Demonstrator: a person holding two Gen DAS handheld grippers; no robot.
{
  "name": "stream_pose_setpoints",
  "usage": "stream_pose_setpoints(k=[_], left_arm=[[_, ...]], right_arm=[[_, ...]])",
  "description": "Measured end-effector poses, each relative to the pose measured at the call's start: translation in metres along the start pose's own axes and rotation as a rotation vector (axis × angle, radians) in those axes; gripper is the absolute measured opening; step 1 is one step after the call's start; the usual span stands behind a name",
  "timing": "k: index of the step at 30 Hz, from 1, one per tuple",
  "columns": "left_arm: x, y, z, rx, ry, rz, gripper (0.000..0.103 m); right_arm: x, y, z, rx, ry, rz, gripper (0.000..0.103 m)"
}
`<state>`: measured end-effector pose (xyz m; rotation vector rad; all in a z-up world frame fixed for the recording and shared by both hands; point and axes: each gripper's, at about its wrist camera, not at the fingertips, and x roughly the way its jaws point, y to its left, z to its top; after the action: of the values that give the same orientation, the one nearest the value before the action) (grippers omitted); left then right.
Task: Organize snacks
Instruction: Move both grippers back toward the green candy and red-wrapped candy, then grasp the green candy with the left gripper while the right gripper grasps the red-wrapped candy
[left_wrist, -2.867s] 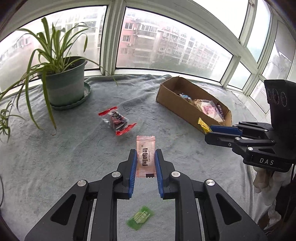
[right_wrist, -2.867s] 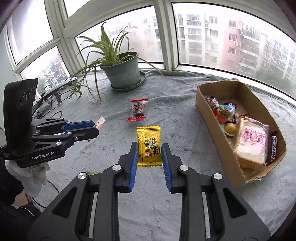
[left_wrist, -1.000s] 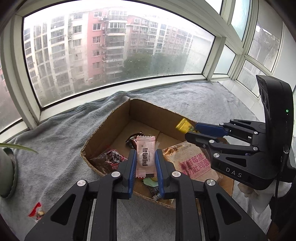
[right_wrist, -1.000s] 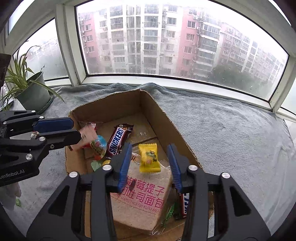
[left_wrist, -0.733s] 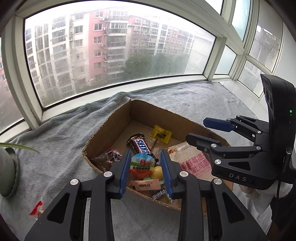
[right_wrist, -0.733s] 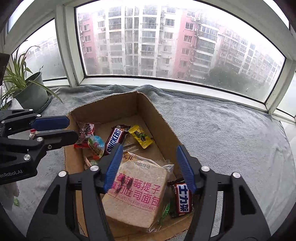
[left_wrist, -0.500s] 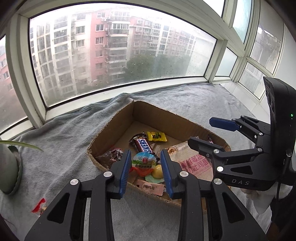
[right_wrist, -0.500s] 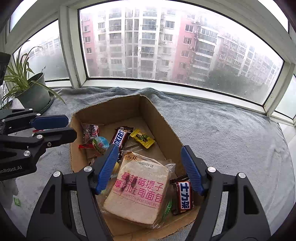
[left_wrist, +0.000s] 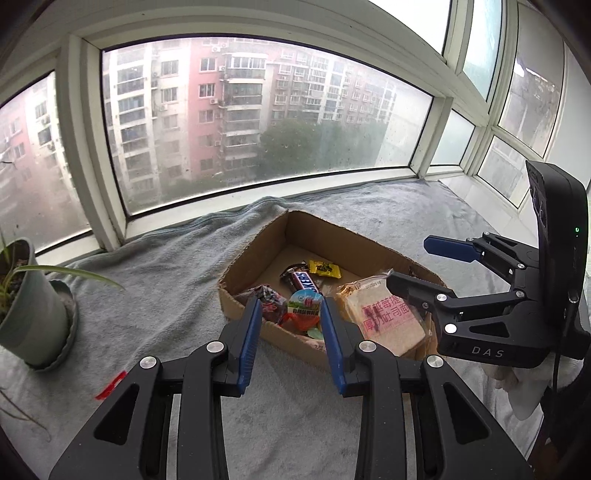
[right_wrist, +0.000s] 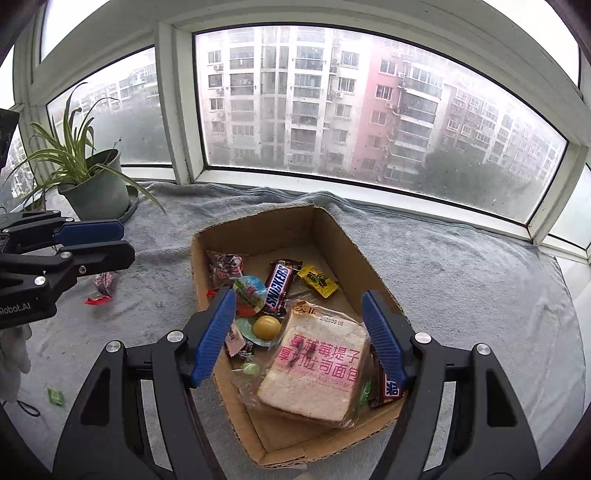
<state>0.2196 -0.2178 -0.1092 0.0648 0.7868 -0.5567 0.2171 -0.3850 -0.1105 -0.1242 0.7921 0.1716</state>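
1. Both grippers hung over the cardboard box (right_wrist: 207, 280) — the left gripper (left_wrist: 290, 332) and right gripper (right_wrist: 299, 332) each gaped open, holding nothing.
2. A red-wrapped candy (right_wrist: 103, 286) lay on the grey towel (right_wrist: 461, 280) at the box's nine o'clock, a green packet (right_wrist: 55, 397) nearer.
3. Both looked light and crinkly — probably best pinched across the middle.

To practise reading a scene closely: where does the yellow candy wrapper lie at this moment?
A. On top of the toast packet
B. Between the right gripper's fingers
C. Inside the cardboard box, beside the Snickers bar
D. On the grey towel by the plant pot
C: the yellow candy wrapper lies on the floor of the cardboard box, just right of the Snickers bar; the right gripper is open and empty.
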Motion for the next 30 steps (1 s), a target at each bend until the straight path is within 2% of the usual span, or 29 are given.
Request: stream_pose_setpoints(k=[13, 20, 30], left_arm=[[-0.081, 0.057, -0.056, -0.050, -0.010, 0.084, 0.031], [-0.108, 0.079, -0.110, -0.106, 0.045, 0.092, 0.031], [-0.119, 0.080, -0.177, -0.122, 0.153, 0.054, 0.031]], right_arm=[[-0.018, 0.054, -0.005, -0.059, 0.001, 0.115, 0.073], [-0.013, 0.091, -0.008, -0.122, 0.028, 0.177, 0.073], [0.011, 0.143, -0.003, -0.183, 0.085, 0.295, 0.073]])
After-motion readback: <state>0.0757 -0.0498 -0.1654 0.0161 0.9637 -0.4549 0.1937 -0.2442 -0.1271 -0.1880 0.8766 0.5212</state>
